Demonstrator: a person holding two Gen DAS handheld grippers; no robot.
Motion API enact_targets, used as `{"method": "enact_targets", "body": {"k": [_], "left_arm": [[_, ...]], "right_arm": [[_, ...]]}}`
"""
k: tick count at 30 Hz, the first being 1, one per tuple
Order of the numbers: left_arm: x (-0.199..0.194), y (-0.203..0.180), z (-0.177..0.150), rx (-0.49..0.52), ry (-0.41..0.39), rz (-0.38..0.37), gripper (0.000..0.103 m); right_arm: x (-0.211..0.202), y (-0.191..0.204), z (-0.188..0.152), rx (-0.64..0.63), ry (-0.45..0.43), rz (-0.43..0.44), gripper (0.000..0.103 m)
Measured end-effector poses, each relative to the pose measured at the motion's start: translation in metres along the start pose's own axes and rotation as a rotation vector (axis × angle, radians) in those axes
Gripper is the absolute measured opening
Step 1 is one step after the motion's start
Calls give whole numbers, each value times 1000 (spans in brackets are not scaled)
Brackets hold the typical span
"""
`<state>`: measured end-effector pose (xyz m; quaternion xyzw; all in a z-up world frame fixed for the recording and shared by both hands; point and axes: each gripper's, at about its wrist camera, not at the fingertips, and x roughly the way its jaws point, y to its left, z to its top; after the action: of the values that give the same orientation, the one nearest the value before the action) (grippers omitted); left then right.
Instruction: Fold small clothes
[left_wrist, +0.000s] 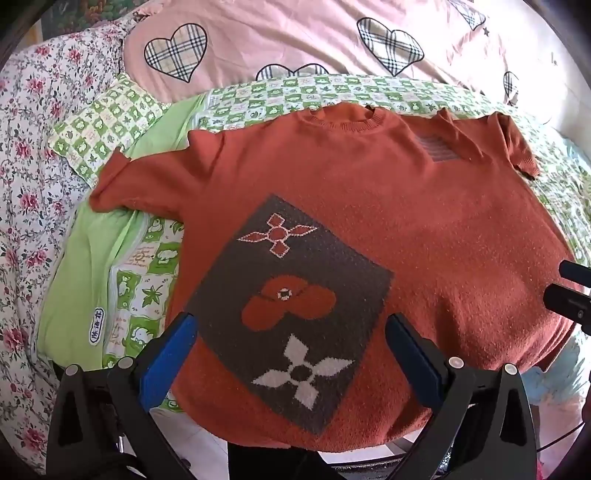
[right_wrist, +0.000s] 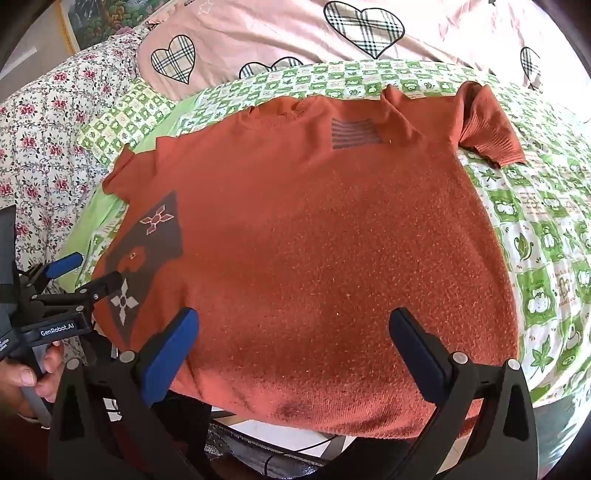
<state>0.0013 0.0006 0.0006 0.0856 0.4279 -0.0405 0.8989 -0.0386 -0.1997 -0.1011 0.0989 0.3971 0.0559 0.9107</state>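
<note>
A small rust-orange knit sweater (left_wrist: 369, 206) lies flat, face up, on a green checked sheet (left_wrist: 295, 96); it also shows in the right wrist view (right_wrist: 314, 240). It has a grey patch with flower motifs (left_wrist: 288, 295) on its lower left and a striped grey patch (right_wrist: 354, 134) near the collar. Both short sleeves are spread out. My left gripper (left_wrist: 291, 354) is open above the hem by the grey patch, holding nothing. My right gripper (right_wrist: 293, 350) is open above the hem's middle, empty. The left gripper also shows at the left edge of the right wrist view (right_wrist: 85, 273).
A pink quilt with plaid hearts (left_wrist: 295, 40) lies behind the sweater. A floral cover (left_wrist: 33, 184) lies on the left. A green checked pillow (left_wrist: 107, 118) sits at the back left. The bed's front edge runs just below the hem, with floor (right_wrist: 280, 432) under it.
</note>
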Motion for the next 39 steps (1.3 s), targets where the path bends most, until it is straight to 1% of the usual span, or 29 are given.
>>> {"method": "enact_targets", "body": {"k": [5, 7, 11, 18, 20, 24, 28, 30, 34, 36, 39], "left_arm": [[0, 5, 0, 4, 5, 1, 102], [-1, 1, -1, -4, 7, -3, 102], [0, -2, -2, -8, -1, -1, 102], [0, -3, 0, -12, -3, -5, 102], [0, -3, -1, -17, -20, -7, 102], [0, -3, 0, -14, -14, -7, 102], [0, -3, 0, -20, -31, -14, 102], [1, -3, 1, -19, -13, -15, 102], [5, -3, 3, -8, 39, -9, 102], [6, -3, 3, -7, 31, -6, 102], [8, -3, 4, -7, 38, -7, 102]], "right_arm": [[1, 0, 2, 11, -8, 14, 103], [-1, 1, 0, 11, -4, 18, 103], [-1, 2, -3, -6, 7, -5, 103], [-1, 3, 0, -14, 3, 7, 103], [-1, 3, 2, -14, 4, 9, 103], [-1, 3, 4, -18, 6, 14, 103], [0, 2, 4, -18, -2, 18, 103], [-1, 3, 4, -20, -10, 18, 103], [0, 3, 5, -13, 20, 16, 103], [0, 2, 6, -10, 23, 19, 103], [0, 4, 6, -10, -11, 30, 103]]}}
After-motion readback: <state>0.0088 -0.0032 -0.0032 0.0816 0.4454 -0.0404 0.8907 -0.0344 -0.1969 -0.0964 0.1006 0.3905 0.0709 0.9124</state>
